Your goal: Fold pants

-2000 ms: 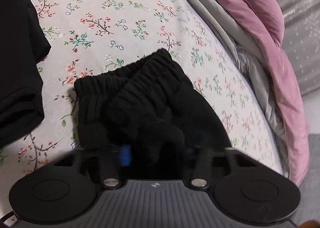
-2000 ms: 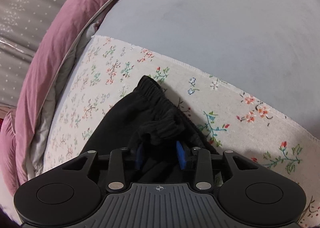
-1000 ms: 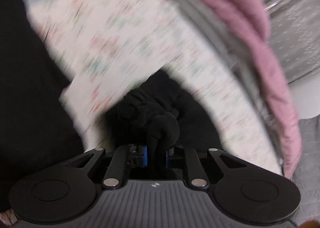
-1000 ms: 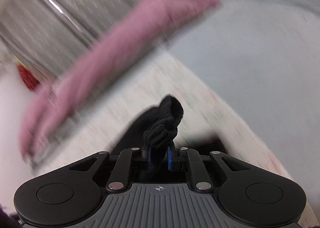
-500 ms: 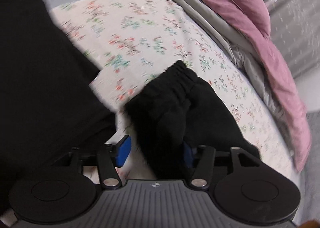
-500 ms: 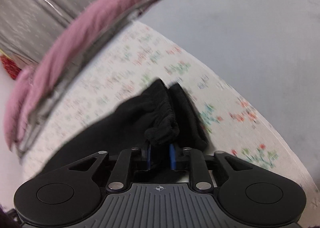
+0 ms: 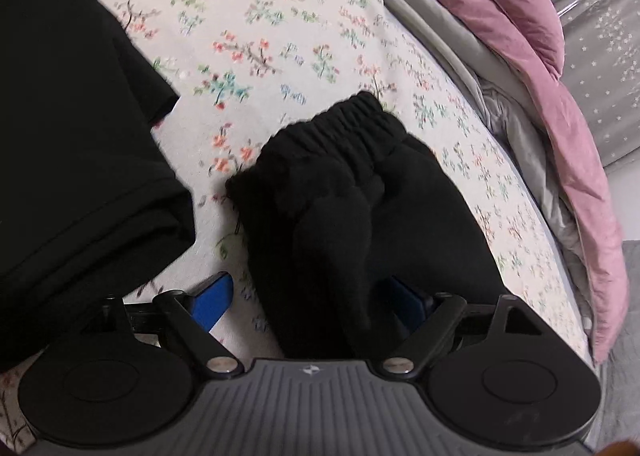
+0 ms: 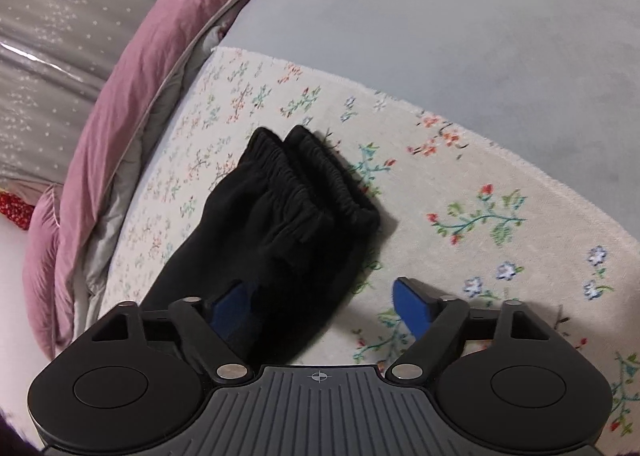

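Black pants (image 7: pixel 352 207) lie folded between the left gripper's (image 7: pixel 308 302) opening, untouching blue pads, and under the right gripper (image 8: pixel 324 308), also spreading wide, on the floral blanket (image 8: pixel 480 191) beside other black clothing (image 7: pixel 72 135).

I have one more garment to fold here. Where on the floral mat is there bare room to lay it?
Bare floral mat lies beyond the pants waistband, up to the grey bedding, and in the right wrist view to their right. It is crowded between the pants and the other black garment, and along the pink quilt.
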`<state>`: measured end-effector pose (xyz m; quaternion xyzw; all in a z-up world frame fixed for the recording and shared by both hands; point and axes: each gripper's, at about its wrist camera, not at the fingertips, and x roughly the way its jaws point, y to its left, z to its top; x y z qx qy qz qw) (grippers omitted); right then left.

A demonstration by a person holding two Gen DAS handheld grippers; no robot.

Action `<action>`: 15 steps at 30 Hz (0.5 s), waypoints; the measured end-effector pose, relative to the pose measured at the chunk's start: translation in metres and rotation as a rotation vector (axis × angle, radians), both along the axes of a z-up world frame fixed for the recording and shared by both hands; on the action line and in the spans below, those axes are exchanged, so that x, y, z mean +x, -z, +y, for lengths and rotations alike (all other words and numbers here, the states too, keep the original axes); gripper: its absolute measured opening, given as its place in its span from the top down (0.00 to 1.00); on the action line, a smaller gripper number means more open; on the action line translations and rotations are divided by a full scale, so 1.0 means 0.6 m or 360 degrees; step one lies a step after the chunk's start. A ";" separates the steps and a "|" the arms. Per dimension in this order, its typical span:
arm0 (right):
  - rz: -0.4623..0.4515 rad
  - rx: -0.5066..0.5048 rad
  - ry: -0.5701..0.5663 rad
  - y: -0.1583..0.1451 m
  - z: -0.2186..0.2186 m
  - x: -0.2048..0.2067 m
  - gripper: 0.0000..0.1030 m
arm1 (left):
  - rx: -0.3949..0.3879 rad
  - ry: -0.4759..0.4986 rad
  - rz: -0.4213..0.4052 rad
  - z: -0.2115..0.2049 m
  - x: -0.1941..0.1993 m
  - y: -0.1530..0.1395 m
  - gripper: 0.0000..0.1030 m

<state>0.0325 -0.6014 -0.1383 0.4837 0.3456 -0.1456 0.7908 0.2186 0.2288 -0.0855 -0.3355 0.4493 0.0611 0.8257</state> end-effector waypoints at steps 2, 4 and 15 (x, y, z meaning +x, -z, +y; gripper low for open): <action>-0.0003 0.0036 0.0010 -0.002 -0.001 0.004 0.17 | 0.0001 -0.0045 -0.0036 0.002 0.004 -0.002 0.21; -0.0026 0.0084 0.0078 0.003 -0.008 0.010 0.17 | 0.0011 -0.0114 -0.0050 0.006 0.010 0.001 0.46; -0.0175 -0.0341 0.0041 -0.104 0.018 0.075 0.91 | -0.0219 -0.0259 -0.0313 0.042 -0.020 -0.107 0.70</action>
